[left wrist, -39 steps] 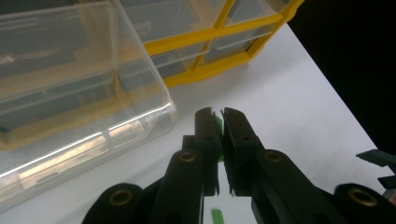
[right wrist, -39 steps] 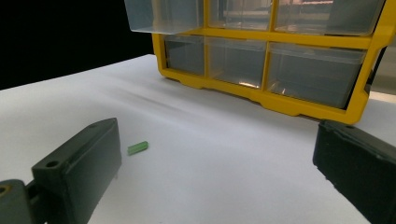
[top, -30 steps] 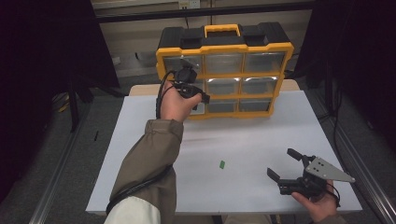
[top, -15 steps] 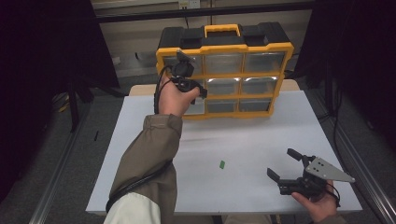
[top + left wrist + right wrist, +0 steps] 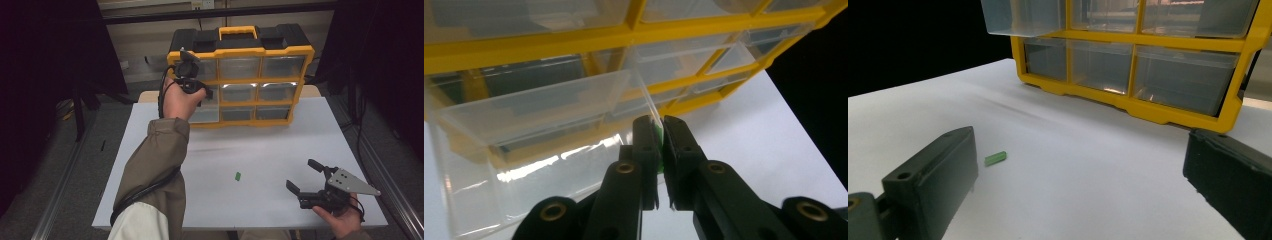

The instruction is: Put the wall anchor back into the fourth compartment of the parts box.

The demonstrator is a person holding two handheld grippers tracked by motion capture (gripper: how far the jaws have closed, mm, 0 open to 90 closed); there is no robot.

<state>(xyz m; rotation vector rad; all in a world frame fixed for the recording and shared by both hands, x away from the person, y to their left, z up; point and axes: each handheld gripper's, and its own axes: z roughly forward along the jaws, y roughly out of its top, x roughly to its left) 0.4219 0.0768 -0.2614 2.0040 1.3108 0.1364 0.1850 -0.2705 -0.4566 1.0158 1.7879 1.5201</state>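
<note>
The person's left gripper (image 5: 200, 92) was raised against the front of the yellow drawer organizer (image 5: 300, 75) that stood at the far edge of the white table (image 5: 260, 150). In the left gripper view its jaws were pressed nearly together, pinching a small green piece (image 5: 658, 145) between the pads, right at the corner of a clear drawer (image 5: 539, 105) pulled out of the cabinet's left column.

The right gripper (image 5: 306, 176) rested low over the table's near right corner, held from below in the person's right hand (image 5: 345, 222), its jaws spread wide with nothing between them. A second small green peg (image 5: 238, 175) lay loose on the tabletop, apart from that gripper and to its left; in the right gripper view it (image 5: 996, 158) lay just beyond the left jaw.
</note>
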